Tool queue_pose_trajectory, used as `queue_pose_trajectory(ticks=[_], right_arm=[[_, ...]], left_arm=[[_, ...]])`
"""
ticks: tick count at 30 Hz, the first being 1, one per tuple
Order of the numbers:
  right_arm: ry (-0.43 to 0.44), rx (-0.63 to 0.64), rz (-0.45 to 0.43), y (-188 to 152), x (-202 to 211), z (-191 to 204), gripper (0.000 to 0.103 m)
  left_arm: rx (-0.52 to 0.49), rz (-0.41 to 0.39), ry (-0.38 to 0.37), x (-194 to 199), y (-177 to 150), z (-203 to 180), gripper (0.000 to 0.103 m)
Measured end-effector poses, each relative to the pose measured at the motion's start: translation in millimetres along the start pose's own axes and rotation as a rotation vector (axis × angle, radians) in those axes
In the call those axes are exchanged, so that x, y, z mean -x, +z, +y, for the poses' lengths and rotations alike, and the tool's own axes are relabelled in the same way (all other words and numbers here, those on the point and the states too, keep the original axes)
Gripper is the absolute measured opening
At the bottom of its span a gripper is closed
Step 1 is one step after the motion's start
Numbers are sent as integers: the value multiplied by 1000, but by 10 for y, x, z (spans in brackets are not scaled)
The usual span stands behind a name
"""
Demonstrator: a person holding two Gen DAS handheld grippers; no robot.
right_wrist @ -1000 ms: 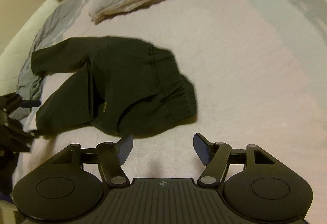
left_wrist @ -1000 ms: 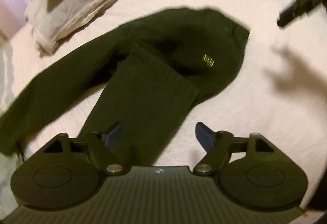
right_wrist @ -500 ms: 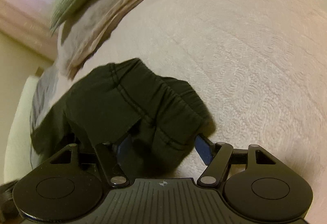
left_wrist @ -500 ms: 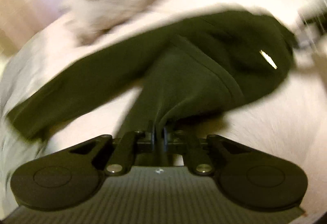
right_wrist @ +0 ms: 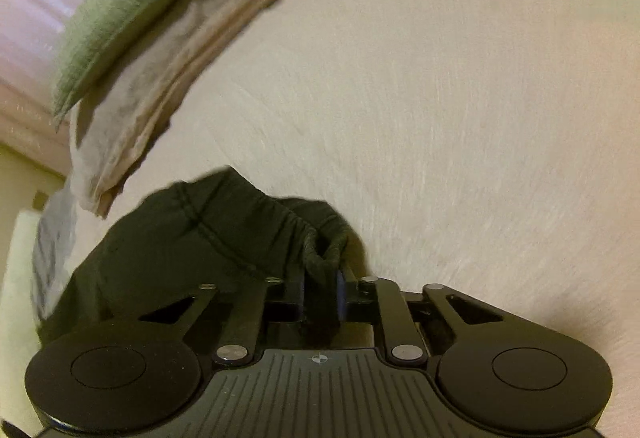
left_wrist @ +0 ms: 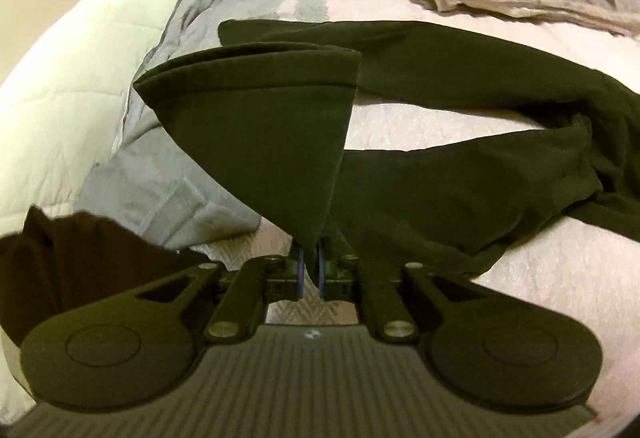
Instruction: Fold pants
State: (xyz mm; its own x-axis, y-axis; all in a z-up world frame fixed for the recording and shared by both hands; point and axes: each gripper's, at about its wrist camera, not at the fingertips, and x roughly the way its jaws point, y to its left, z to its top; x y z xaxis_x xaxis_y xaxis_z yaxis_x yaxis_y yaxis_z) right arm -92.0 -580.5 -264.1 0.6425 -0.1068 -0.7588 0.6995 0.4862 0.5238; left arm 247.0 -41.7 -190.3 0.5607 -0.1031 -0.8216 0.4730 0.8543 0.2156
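Note:
Dark green pants (left_wrist: pixel 460 86) lie spread on a pale bedspread (left_wrist: pixel 560 278). My left gripper (left_wrist: pixel 310 274) is shut on the hem end of one leg, and the cuff (left_wrist: pixel 260 126) stands lifted and fanned out in front of the camera. The other leg stretches flat across the bed behind it. In the right wrist view my right gripper (right_wrist: pixel 322 296) is shut on the bunched elastic waistband (right_wrist: pixel 320 258) of the pants (right_wrist: pixel 192 250), which is raised slightly off the bed.
A grey quilted cover (left_wrist: pixel 224 18) and a white duvet (left_wrist: pixel 80 58) lie at the bed's left side. Folded beige linens (right_wrist: pixel 160 86) with a green cushion (right_wrist: pixel 116 14) sit at the head. A dark cloth (left_wrist: pixel 60 258) is at lower left. Open bedspread (right_wrist: pixel 460 138) spreads to the right.
Both grippers went from open to shut. The left one closed on a leg hem and swung it up and leftward. The right one closed on the waistband and lifted it.

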Motion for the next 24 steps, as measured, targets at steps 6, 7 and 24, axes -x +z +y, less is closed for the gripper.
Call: queue_pose_trajectory(ticks=[6,7,24], right_arm=[[0,126,-103,416,1029,137,8],[-10,140,-129,500,1203,142,8],[-442,87,-128,947,2739,-1953,32]], left_arm=[[24,-49,-66,333,204,-115,2],[27,-59,-84,400,252,-141,2],[-205,155,-399,972,182,-1989,17]])
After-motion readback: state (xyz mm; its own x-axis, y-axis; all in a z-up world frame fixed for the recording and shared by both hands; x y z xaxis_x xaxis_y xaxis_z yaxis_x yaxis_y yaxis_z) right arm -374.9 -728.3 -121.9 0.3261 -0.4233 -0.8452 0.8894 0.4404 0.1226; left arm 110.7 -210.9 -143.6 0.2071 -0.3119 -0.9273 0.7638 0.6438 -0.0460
